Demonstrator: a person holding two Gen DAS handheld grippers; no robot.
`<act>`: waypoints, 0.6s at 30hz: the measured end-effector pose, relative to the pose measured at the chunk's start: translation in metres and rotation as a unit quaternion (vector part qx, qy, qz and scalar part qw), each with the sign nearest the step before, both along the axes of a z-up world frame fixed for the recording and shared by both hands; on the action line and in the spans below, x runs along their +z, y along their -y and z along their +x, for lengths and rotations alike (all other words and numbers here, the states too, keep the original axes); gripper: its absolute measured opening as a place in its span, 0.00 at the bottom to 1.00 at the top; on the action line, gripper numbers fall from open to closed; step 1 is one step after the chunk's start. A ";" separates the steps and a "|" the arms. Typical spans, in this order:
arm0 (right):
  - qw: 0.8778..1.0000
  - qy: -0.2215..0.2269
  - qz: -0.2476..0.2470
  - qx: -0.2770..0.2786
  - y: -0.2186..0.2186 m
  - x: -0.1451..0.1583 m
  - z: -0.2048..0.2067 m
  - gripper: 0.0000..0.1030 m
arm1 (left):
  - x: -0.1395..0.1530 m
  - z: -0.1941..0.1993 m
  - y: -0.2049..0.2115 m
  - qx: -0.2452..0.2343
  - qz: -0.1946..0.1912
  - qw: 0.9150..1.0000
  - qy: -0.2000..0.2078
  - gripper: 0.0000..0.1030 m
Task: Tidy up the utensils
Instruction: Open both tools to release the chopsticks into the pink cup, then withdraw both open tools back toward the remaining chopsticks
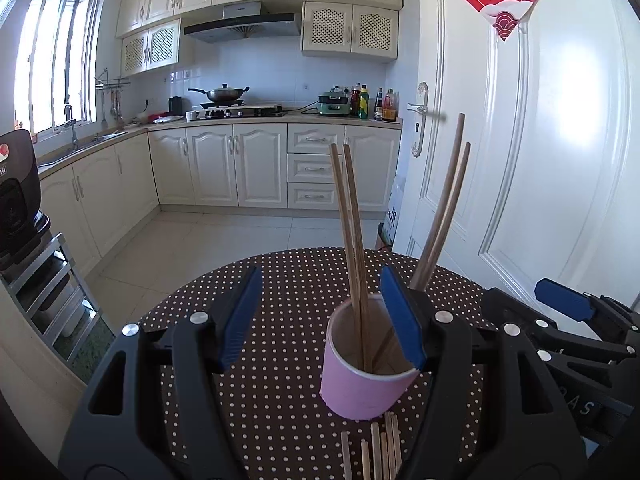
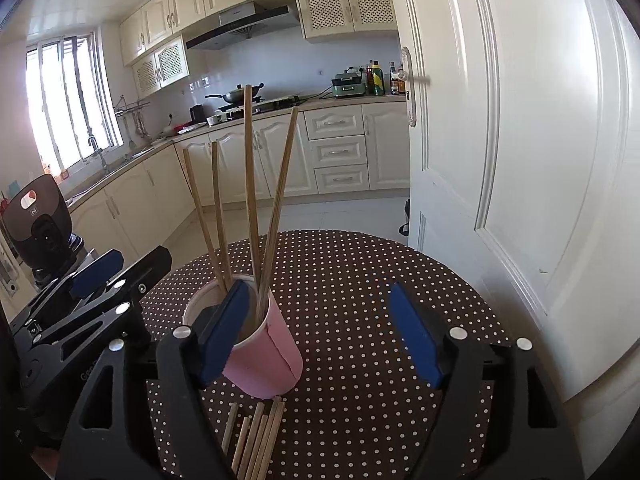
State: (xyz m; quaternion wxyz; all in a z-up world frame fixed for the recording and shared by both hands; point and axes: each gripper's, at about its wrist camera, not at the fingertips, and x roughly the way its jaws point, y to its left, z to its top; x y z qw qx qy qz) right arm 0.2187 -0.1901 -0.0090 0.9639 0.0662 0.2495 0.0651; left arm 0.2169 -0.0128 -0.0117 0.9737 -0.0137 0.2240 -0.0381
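your left gripper (image 1: 322, 320) stands open; its right finger (image 1: 402, 320) overlaps the rim of the pink cup (image 1: 360, 384), and whether it touches you cannot tell. your right gripper (image 2: 326, 332) is open too, nothing between its pads, its left finger (image 2: 220, 332) in front of the cup's rim. the cup stands upright on the dotted tabletop (image 2: 360, 280), toward its near edge. four chopsticks (image 2: 250, 184) lean in it. loose chopsticks (image 2: 256, 436) lie flat at the near edge, just before the cup.
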 end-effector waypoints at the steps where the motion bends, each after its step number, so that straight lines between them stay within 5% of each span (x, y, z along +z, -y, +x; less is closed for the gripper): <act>1: 1.000 0.001 -0.003 -0.003 0.000 0.000 -0.004 0.72 | 0.000 -0.003 -0.001 -0.001 -0.001 1.000 -0.001 0.61; 8: 1.000 0.003 -0.024 -0.020 0.005 -0.001 -0.026 0.91 | -0.002 -0.028 -0.004 0.004 0.003 1.000 -0.005 0.72; 18: 0.999 -0.002 -0.046 -0.023 0.008 -0.007 -0.049 0.92 | -0.006 -0.058 -0.015 0.011 -0.005 1.000 -0.004 0.87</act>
